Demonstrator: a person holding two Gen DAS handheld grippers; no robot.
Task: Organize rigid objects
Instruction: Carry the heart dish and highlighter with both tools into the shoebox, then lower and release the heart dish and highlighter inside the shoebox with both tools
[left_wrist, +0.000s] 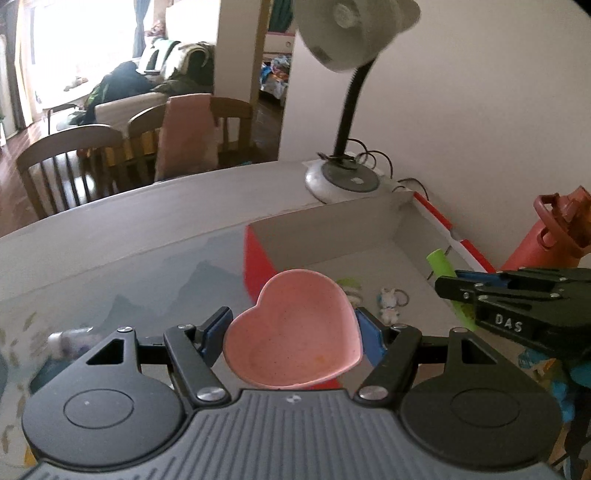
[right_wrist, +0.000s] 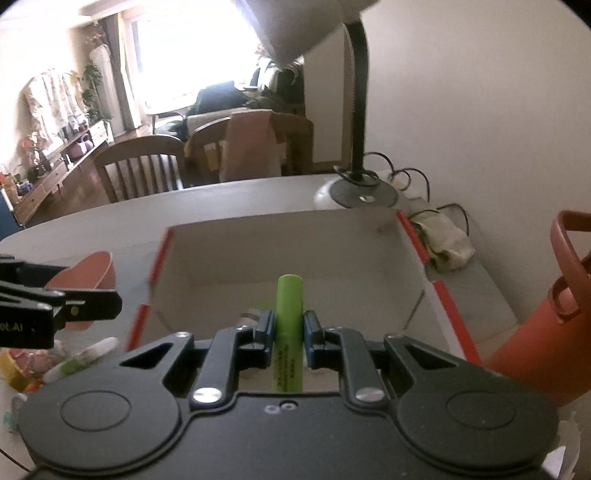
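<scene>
The right gripper (right_wrist: 289, 330) pinched the green tube (right_wrist: 290, 317) (long axis pointing forward) over the box (right_wrist: 413, 236); the left gripper (left_wrist: 292, 334), clamping the pink heart bowl (left_wrist: 293, 332), hovered at the box's left edge.

A pink heart-shaped dish (left_wrist: 293, 330) and a green marker (right_wrist: 289, 325) are held over the open cardboard box (right_wrist: 288, 240).
</scene>
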